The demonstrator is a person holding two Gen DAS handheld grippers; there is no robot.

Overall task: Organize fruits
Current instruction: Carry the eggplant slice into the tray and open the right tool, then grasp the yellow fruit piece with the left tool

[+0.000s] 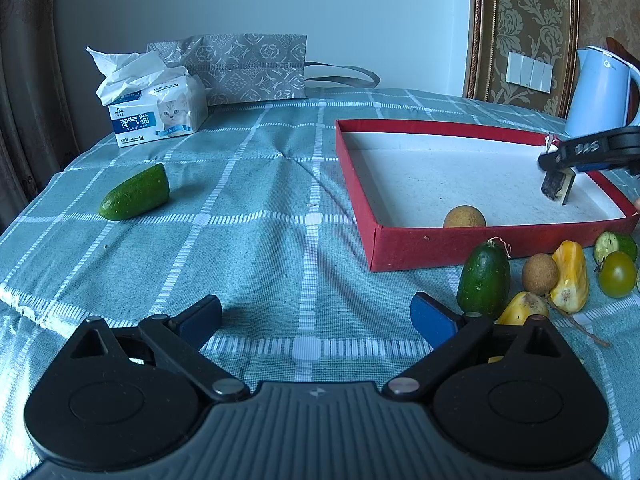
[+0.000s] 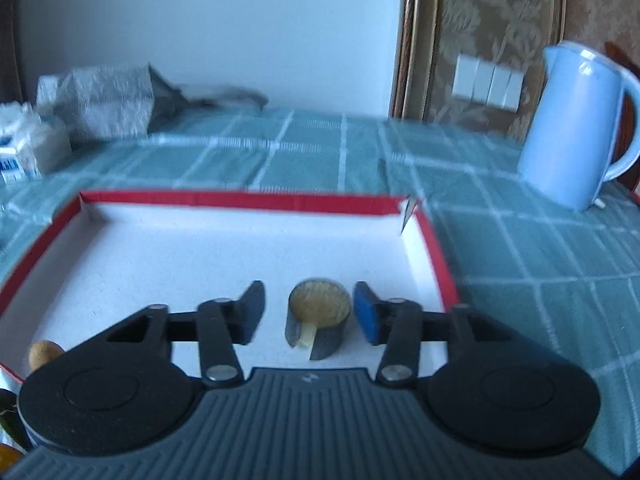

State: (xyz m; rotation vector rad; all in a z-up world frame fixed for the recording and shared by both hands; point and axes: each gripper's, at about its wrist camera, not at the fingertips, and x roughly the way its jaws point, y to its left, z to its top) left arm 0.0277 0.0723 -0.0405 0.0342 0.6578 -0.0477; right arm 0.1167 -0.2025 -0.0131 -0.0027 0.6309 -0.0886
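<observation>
Two grippers work around a shallow red box (image 1: 424,246) with a white floor, which sits on a green checked tablecloth (image 1: 256,208). The left gripper (image 1: 316,314) hovers low over the cloth in front of the box's near-left corner, its jaws spread wide with nothing between them. The right gripper (image 2: 308,312) is over the box interior near the right wall; its jaws are parted, and a short dark-skinned piece with a yellowish cut face (image 2: 320,316) sits between them. Motion blur there makes it hard to tell whether either pad touches the piece; a clear gap shows on the left side. From the left wrist view the same piece (image 1: 557,185) appears dark and blocky, partly covered by the fingers.

Inside the box, against its near wall, lies one round brown fruit (image 1: 465,217), its lower half hidden by that wall. Just in front of the box's near wall, toward its right end, cluster a green cucumber half (image 1: 484,280), a second round brown fruit (image 1: 540,274), two yellow pieces (image 1: 570,276), a green tomato (image 1: 618,274) and a cut green piece (image 1: 612,245), cropped by the frame edge. Another cucumber half (image 1: 134,194) lies well to the left of the box.

Behind the box to the left stand a tissue pack (image 1: 160,114) and a patterned paper bag (image 1: 240,66); a pale blue kettle (image 2: 576,124) stands beyond its far-right corner.
</observation>
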